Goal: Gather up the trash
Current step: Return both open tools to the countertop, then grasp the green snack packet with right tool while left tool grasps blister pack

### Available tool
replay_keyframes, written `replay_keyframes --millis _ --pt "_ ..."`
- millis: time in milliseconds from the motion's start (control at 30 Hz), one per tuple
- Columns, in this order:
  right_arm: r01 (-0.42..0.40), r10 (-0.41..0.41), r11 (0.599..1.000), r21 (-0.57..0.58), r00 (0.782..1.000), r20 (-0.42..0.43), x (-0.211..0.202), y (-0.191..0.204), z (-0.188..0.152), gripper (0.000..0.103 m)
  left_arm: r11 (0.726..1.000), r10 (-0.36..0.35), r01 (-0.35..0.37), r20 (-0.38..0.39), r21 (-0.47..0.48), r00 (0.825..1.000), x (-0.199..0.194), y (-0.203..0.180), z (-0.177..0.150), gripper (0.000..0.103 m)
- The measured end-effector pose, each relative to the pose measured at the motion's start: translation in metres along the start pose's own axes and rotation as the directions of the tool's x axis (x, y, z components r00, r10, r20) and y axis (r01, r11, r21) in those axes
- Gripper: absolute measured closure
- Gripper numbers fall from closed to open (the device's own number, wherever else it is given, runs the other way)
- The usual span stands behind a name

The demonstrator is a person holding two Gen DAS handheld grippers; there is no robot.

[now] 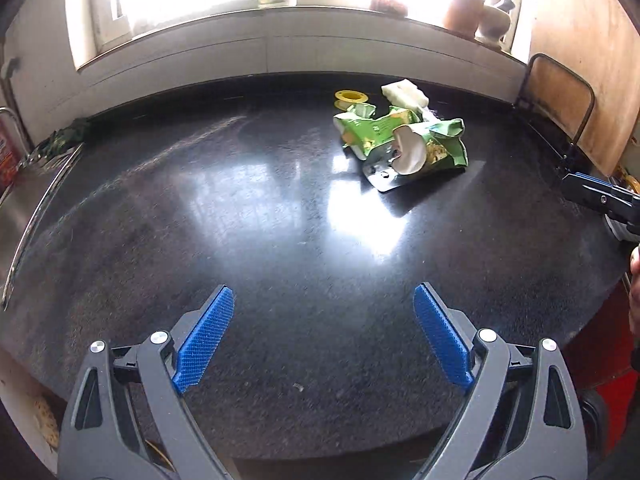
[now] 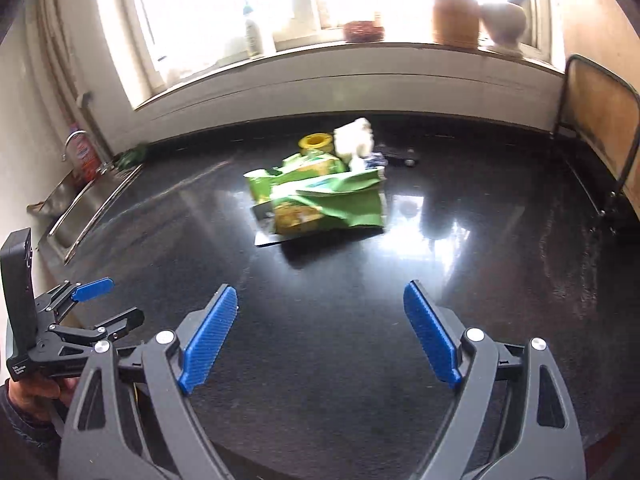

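A pile of trash lies on the black countertop (image 1: pixel 260 220): a crumpled green snack bag (image 1: pixel 384 132) (image 2: pixel 320 200), a white curved scrap (image 1: pixel 410 152) on it, a yellow tape spool (image 1: pixel 351 98) (image 2: pixel 316 142) and a white crumpled wrapper (image 1: pixel 404 94) (image 2: pixel 354 136) behind. My left gripper (image 1: pixel 324 336) is open and empty, well short of the pile; it also shows in the right wrist view (image 2: pixel 108 300). My right gripper (image 2: pixel 320 332) is open and empty, facing the bag; its tip shows at the right edge of the left wrist view (image 1: pixel 600 198).
A steel sink (image 2: pixel 80 208) with a red bottle (image 2: pixel 82 156) sits at the left. A windowsill (image 2: pixel 360 46) with jars and a white vase (image 2: pixel 504 24) runs behind. A wire-framed board (image 2: pixel 600 120) leans at the right. A small dark object (image 2: pixel 400 158) lies behind the trash.
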State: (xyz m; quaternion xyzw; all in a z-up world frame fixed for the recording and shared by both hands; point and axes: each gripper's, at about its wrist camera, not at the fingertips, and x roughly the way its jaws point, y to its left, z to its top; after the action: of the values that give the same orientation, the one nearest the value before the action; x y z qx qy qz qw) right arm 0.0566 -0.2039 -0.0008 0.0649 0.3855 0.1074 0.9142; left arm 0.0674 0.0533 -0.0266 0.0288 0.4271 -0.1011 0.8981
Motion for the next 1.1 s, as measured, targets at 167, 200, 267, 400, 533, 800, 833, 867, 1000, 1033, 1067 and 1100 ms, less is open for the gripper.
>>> replay_keyframes --millis 167,200,267,400,533,800,833,867,1000,1033,1067,1100 --pt "0.023 -0.022 0.997 0.067 1.0 -0.01 0.014 -0.043 0.011 0.02 0.999 -0.02 0.019 0.003 0.033 1.0 0.029 -0.019 0.032 0.014" --pt "0.017 -0.016 0.997 0.069 1.0 -0.013 0.016 -0.044 0.013 0.02 0.999 -0.014 0.014 0.001 0.039 1.0 0.035 -0.018 0.037 0.014" --pt "-0.012 0.013 0.998 0.061 1.0 -0.02 0.03 -0.042 0.019 0.02 0.999 -0.01 0.01 0.005 0.048 1.0 0.049 -0.018 0.048 0.014" --pt "-0.074 0.075 0.997 0.033 0.996 -0.044 0.06 -0.028 0.034 0.02 0.997 0.009 -0.008 -0.01 0.076 1.0 0.075 -0.015 0.066 0.014" --pt "-0.081 0.079 0.996 -0.027 0.994 -0.073 0.094 -0.001 0.049 0.019 0.996 0.04 -0.038 -0.024 0.08 0.999 0.082 -0.007 0.066 0.014" --pt "-0.019 0.008 0.99 -0.139 0.997 -0.078 0.139 0.058 0.063 0.019 0.999 0.032 -0.03 -0.051 0.043 0.998 0.086 0.013 0.05 0.014" --pt "0.003 -0.014 0.99 -0.143 0.997 -0.077 0.144 0.059 0.063 0.019 0.999 0.028 -0.026 -0.051 0.039 0.998 0.087 0.015 0.05 0.014" --pt "0.02 -0.031 0.989 -0.144 0.997 -0.077 0.147 0.059 0.061 0.024 0.999 0.024 -0.022 -0.053 0.037 0.998 0.089 0.016 0.051 0.014" --pt "0.068 -0.08 0.986 -0.154 0.994 -0.07 0.153 0.053 0.056 0.05 1.0 -0.001 0.003 -0.055 0.03 0.998 0.102 0.016 0.059 0.014" --pt "0.086 -0.096 0.981 -0.171 0.994 -0.049 0.15 0.053 0.055 0.052 0.999 -0.011 0.012 -0.055 0.034 0.998 0.106 0.014 0.061 0.014" --pt "0.096 -0.104 0.978 -0.183 0.994 -0.034 0.145 0.052 0.054 0.054 0.999 -0.021 0.023 -0.055 0.041 0.998 0.11 0.011 0.064 0.014" --pt "0.095 -0.102 0.978 -0.186 0.994 -0.029 0.14 0.049 0.053 0.06 0.998 -0.026 0.029 -0.055 0.051 0.998 0.113 0.007 0.067 0.014"
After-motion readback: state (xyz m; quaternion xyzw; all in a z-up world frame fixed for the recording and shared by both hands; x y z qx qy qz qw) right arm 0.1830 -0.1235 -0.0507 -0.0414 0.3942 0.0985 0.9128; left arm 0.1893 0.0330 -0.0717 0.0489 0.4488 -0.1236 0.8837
